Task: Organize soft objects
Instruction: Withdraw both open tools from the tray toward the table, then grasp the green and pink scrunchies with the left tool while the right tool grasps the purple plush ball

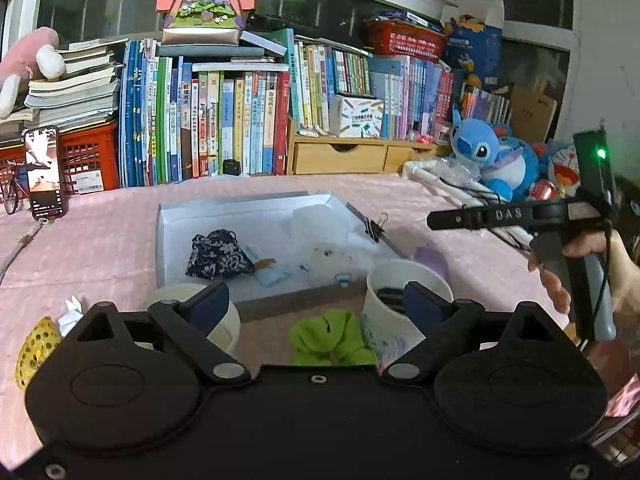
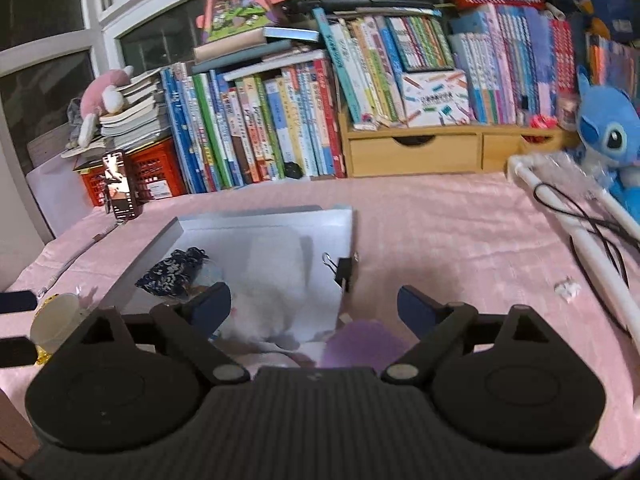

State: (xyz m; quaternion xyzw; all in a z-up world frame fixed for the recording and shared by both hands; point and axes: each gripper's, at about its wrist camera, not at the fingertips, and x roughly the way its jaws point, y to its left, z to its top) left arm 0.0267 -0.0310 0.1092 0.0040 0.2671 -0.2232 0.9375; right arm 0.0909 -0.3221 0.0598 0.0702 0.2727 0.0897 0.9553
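Green cloth (image 1: 332, 338) lies crumpled at the table's near edge, outside the tray (image 1: 168, 216), dead ahead between your left gripper's (image 1: 316, 300) wide-spread fingers; right gripper (image 2: 314, 300), wide and empty, sits farther off.

— What sits mid-table?
— A tray (image 1: 168, 216), holding a pouch (image 1: 218, 256) at its left side; two cups (image 1: 400, 280) stand before its near edge, a cloth (image 1: 328, 336) between them.

Pink quilted cloth tbl cover (image 2: 440, 232).
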